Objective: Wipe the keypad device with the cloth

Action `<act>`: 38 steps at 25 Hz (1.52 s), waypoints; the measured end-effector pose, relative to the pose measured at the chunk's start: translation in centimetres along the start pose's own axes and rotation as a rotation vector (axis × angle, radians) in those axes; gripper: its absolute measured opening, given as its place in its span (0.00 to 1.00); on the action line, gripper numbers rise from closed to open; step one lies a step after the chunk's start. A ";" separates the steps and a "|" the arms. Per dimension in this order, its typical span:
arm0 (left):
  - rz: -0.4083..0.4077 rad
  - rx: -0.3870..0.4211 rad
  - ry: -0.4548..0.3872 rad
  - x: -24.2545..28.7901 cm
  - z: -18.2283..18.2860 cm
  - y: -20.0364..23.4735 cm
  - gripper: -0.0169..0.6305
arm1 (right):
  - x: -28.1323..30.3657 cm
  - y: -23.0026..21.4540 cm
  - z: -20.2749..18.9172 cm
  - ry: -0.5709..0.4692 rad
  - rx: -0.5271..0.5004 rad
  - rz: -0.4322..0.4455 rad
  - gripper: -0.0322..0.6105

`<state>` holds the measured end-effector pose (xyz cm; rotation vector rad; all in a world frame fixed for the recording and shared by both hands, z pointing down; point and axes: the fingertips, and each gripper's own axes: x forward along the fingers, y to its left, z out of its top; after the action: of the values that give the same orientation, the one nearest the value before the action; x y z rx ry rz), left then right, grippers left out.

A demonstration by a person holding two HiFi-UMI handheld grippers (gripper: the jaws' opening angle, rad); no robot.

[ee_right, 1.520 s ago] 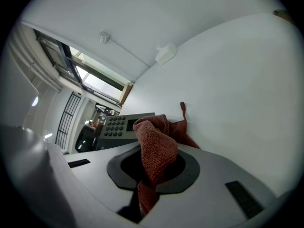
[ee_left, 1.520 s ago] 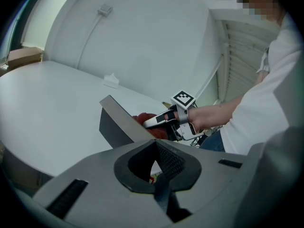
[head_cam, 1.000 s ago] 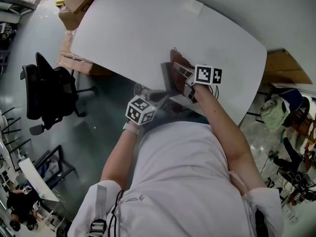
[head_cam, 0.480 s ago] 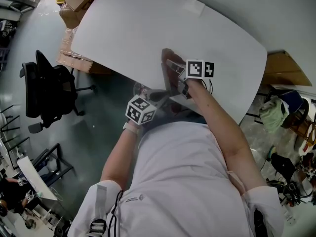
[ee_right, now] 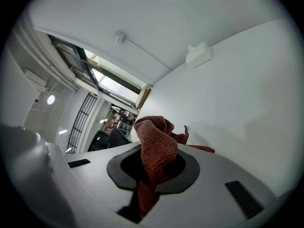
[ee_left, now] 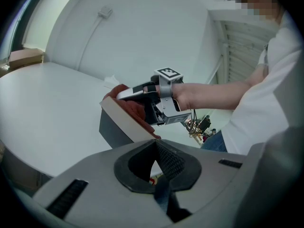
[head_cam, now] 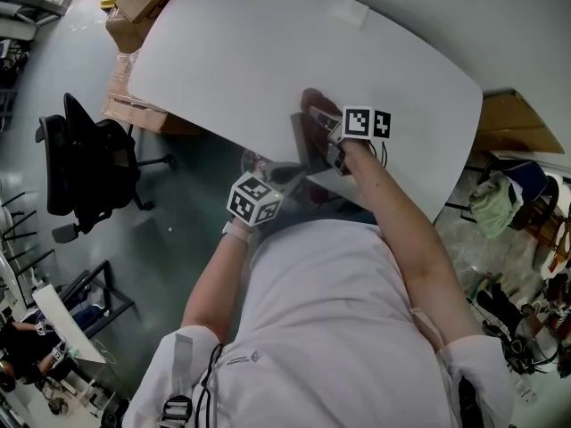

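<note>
The cloth (ee_right: 154, 151) is showing a rough, nubbly weave. The table (head_cam: 268, 61) is looking smooth and matt, and the device (ee_left: 110, 129) is looking like matt plastic.

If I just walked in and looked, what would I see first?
You would first see the dark red cloth pinched in the right hand-held gripper. It lies against the pale sloping top of the grey keypad device, which sits near the edge of the big white table. Off to the left, a black office chair stands on the floor.
</note>
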<state>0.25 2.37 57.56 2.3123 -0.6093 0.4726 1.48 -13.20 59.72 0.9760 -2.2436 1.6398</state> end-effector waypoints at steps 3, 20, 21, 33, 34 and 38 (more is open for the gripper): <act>-0.002 0.003 0.000 0.2 0.2 -0.1 0.04 | -0.3 -1.0 0.1 -0.004 0.011 -0.015 0.13; 0.003 0.023 -0.008 0.2 0.3 -0.4 0.04 | -3.0 -7.2 -1.9 -0.002 0.072 -0.143 0.13; 0.004 0.023 -0.009 0.2 0.3 -0.4 0.04 | -3.2 -7.4 -2.1 0.000 0.074 -0.147 0.13; 0.013 0.020 -0.021 0.2 0.1 -0.2 0.04 | -6.2 -9.0 -6.4 0.021 0.113 -0.186 0.13; 0.015 0.021 -0.022 0.2 0.1 -0.1 0.04 | -6.4 -9.0 -6.7 0.021 0.116 -0.186 0.13; 0.019 0.021 -0.027 0.2 0.1 -0.1 0.04 | -6.8 -8.6 -7.4 0.031 0.118 -0.181 0.13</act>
<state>0.52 2.32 57.57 2.3384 -0.6431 0.4598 10.31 -5.32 65.56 1.1367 -1.9932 1.7092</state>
